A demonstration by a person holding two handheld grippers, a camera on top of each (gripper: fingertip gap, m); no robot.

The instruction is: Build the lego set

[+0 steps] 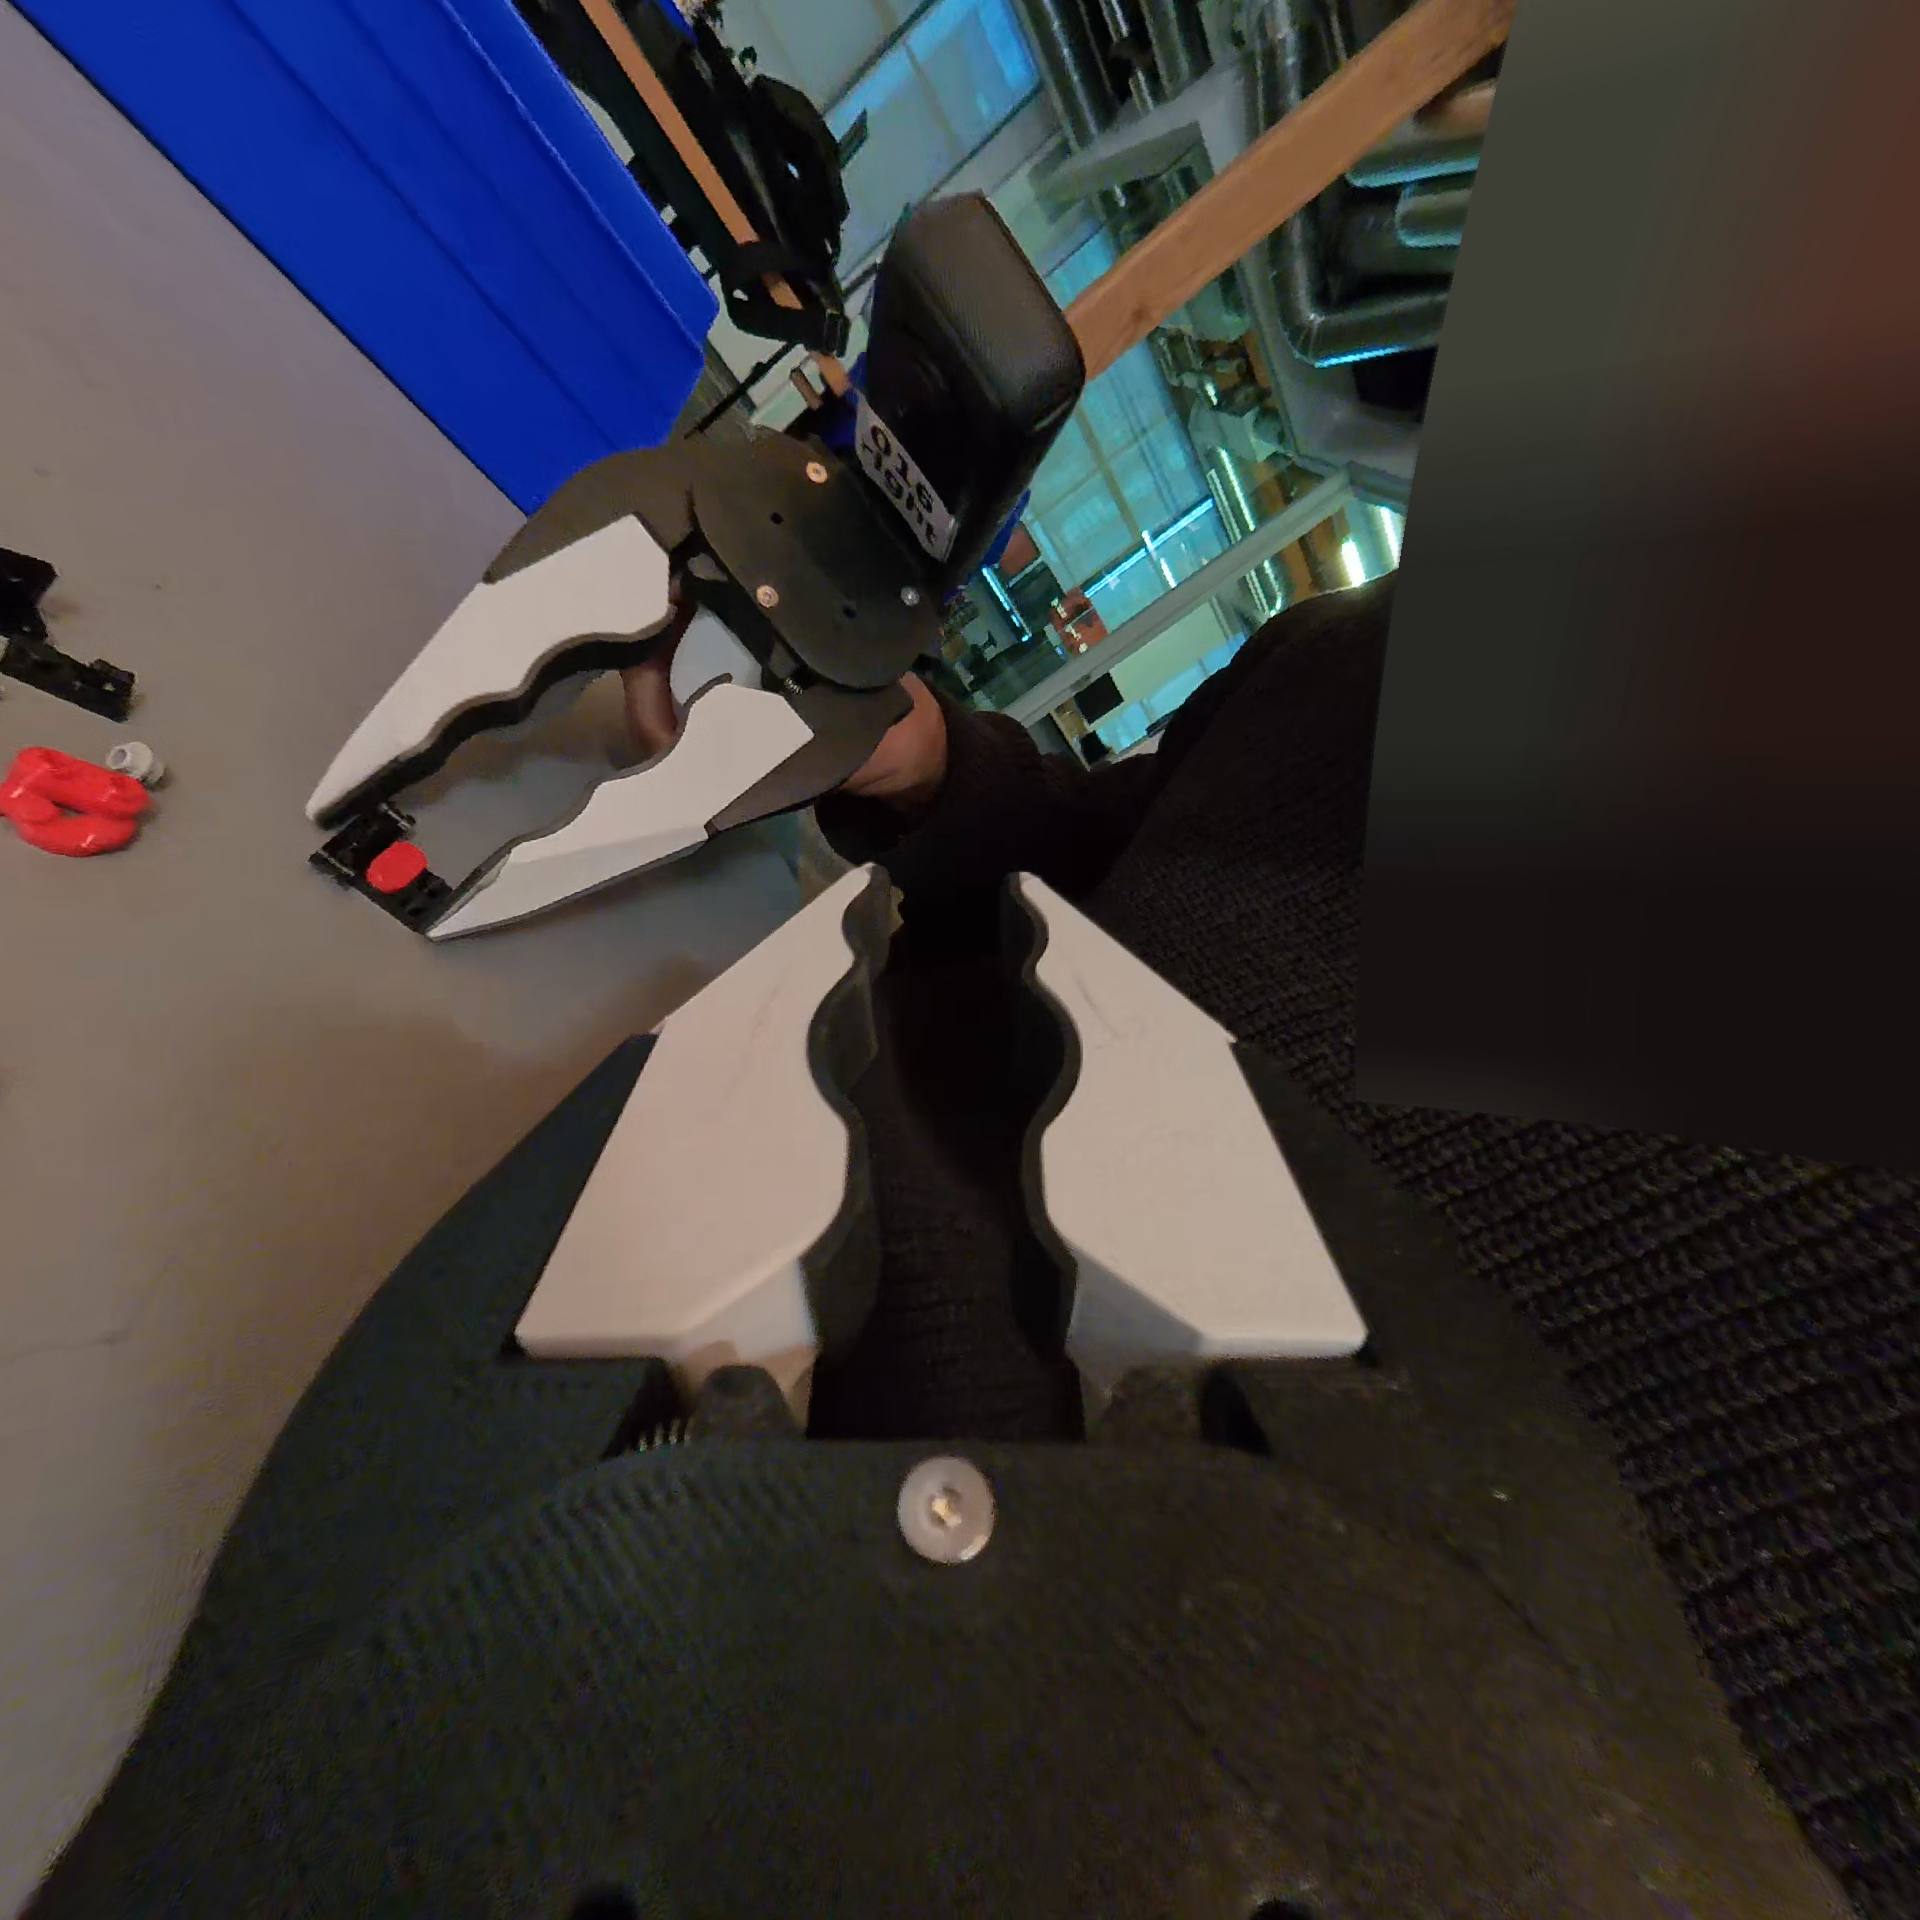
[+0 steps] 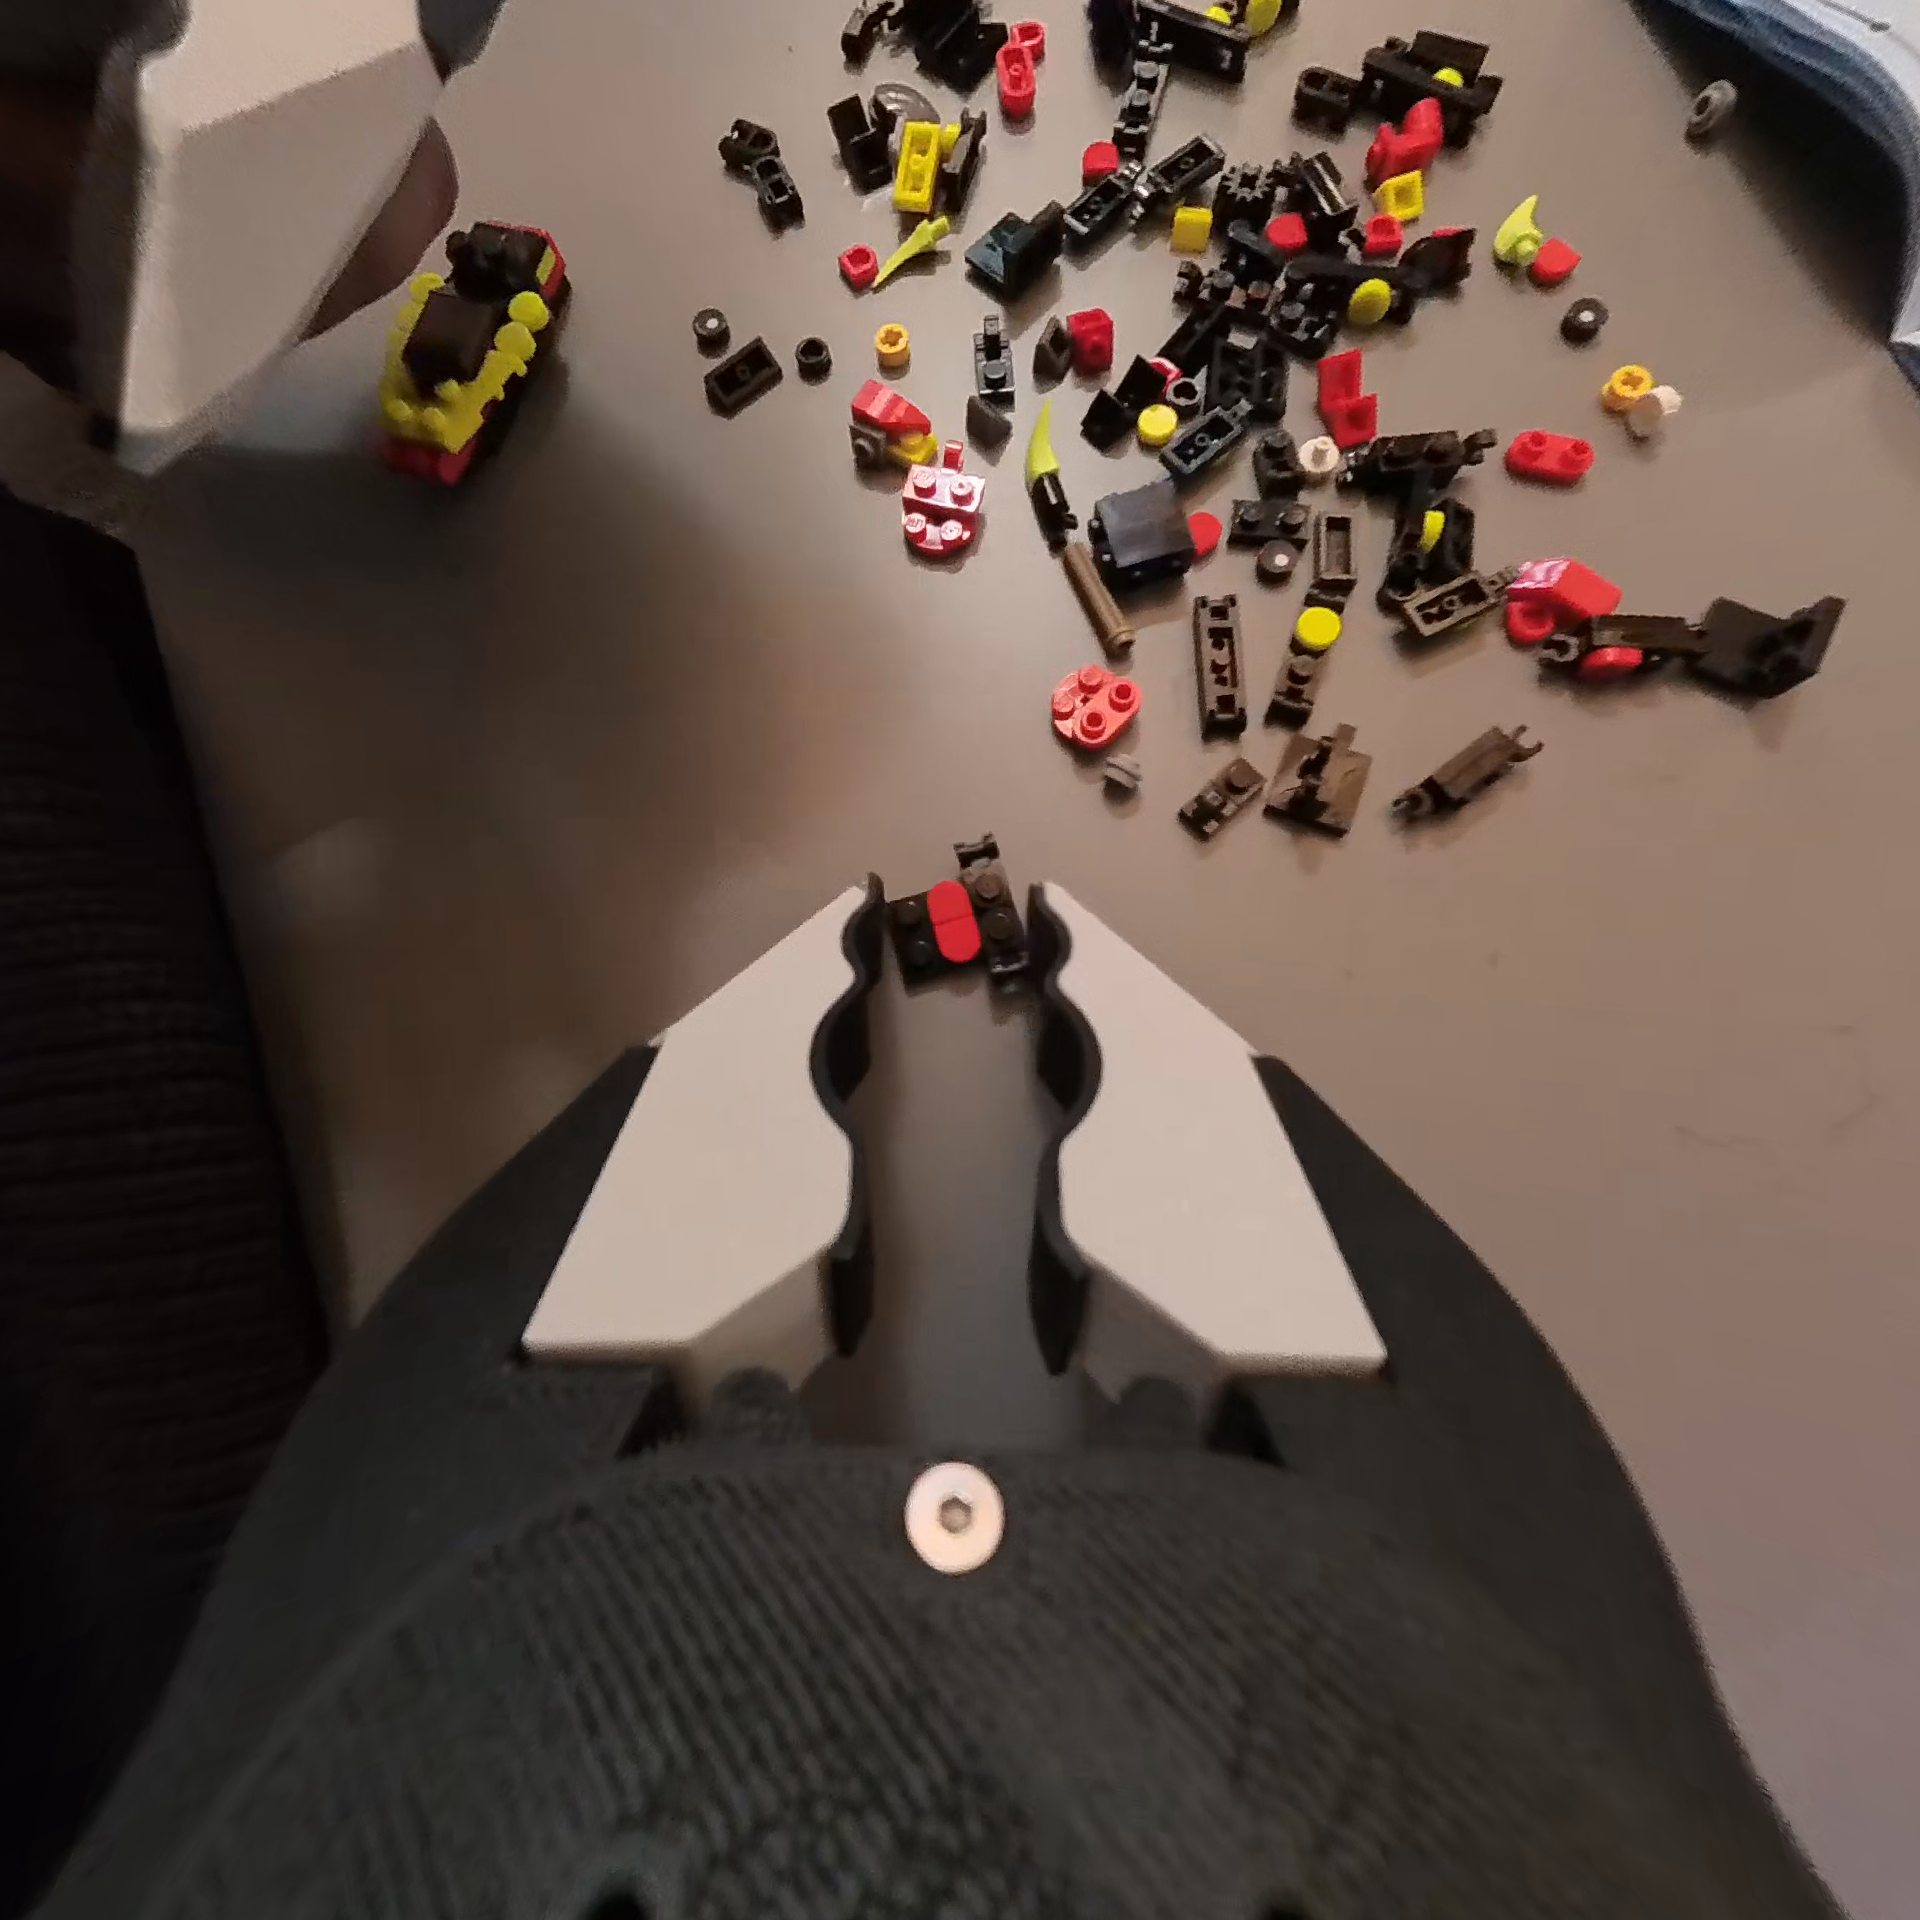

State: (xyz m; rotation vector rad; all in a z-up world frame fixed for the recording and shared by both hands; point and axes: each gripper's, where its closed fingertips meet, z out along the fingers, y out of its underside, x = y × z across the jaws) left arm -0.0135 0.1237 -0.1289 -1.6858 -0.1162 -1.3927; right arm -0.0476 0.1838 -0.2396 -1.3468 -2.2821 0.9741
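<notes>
My right gripper [image 2: 954,904] is low over the grey table [image 2: 520,727], and its two pads are closed on a small black brick assembly with a red tile [image 2: 953,920] that lies flat on the tabletop. The left wrist view shows the same gripper [image 1: 379,873] with the assembly [image 1: 395,868] spanning its fingertips. My left gripper [image 1: 948,888] hangs open and empty in the air, close to the person's dark sleeve [image 1: 987,790], with nothing between its pads. One of its pale fingers [image 2: 281,156] shows blurred at the top left of the right wrist view.
A spread of several loose black, red and yellow bricks [image 2: 1247,343] lies beyond the right gripper. A small built red, yellow and black model [image 2: 473,353] stands at the left. A blue bin [image 1: 416,208] stands on the table. A red piece [image 1: 68,800] lies nearby.
</notes>
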